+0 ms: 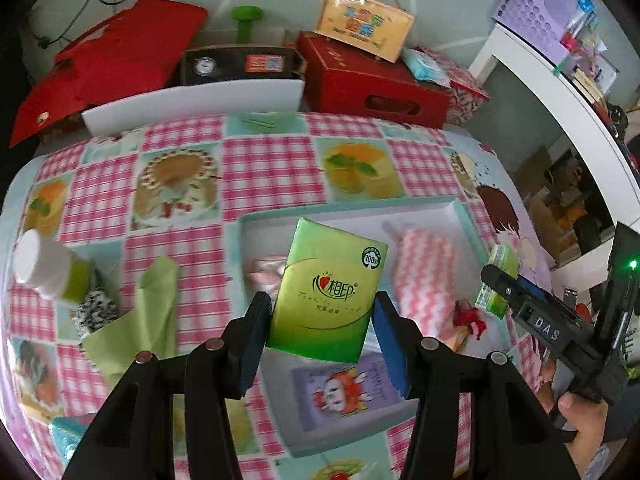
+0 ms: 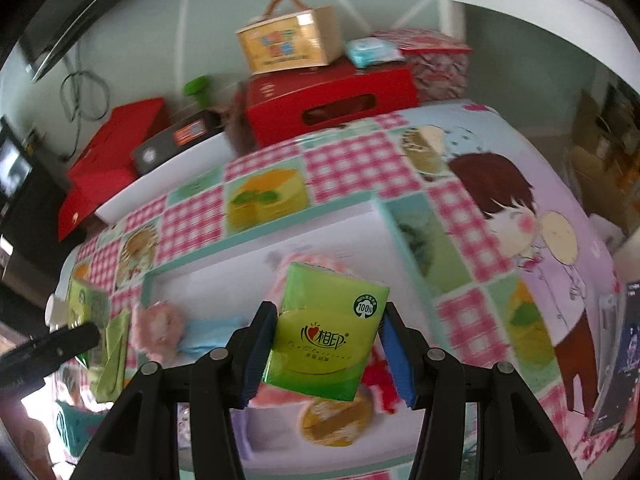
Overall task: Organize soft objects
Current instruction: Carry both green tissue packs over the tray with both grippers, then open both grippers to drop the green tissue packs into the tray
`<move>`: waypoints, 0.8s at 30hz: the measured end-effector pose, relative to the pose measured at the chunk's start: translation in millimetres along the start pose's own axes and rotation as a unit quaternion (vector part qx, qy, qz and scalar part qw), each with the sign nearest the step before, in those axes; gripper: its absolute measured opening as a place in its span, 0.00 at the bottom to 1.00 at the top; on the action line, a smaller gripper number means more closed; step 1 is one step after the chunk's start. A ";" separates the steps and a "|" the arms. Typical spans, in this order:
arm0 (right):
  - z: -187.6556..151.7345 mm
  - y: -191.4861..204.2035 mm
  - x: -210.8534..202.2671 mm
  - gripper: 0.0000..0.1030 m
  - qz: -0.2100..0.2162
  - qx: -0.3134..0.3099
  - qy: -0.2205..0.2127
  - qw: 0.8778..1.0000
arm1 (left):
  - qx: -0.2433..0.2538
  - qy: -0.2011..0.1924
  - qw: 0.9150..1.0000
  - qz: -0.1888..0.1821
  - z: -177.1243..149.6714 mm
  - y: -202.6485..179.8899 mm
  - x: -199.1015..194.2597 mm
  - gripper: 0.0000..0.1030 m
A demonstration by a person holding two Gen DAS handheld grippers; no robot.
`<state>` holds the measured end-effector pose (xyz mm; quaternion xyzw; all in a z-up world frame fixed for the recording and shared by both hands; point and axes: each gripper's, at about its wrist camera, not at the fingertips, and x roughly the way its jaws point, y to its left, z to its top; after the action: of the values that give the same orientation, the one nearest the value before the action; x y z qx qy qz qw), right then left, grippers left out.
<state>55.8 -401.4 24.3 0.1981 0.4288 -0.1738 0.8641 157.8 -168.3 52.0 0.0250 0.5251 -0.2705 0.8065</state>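
Observation:
My left gripper is shut on a green tissue pack and holds it above the white tray with a teal rim. My right gripper is shut on a second green tissue pack, also above the tray. In the tray lie a pink-and-white striped cloth, a pink soft item and a purple cartoon pack. The right gripper with its pack shows at the right of the left wrist view. A folded green cloth lies left of the tray.
A white-capped bottle and a black-and-white speckled item stand at the table's left. Red boxes, a yellow gift box and a white board line the far edge. A white shelf stands at right.

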 end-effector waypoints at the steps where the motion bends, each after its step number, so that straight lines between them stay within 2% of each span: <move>1: 1.5 -4.6 0.4 0.54 0.000 0.006 0.000 1.000 | 0.005 0.002 1.000 -0.001 1.4 -5.5 4.5 0.52; 8: 11.6 -21.8 12.5 0.54 -0.001 0.028 -0.005 1.000 | 0.021 0.013 1.000 0.002 13.3 -29.0 36.0 0.52; 16: 6.4 -30.6 38.7 0.54 -0.011 0.036 0.030 0.999 | 0.011 0.042 0.999 0.010 14.2 -29.9 69.9 0.52; 24: 6.3 -28.4 40.3 0.55 -0.025 0.024 0.037 0.999 | 0.006 0.051 0.999 0.000 12.6 -31.2 64.6 0.53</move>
<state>69.7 -434.2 -10.4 0.2137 0.4612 -0.1984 0.8380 173.4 -225.6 9.6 0.0437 0.5637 -0.2720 0.7786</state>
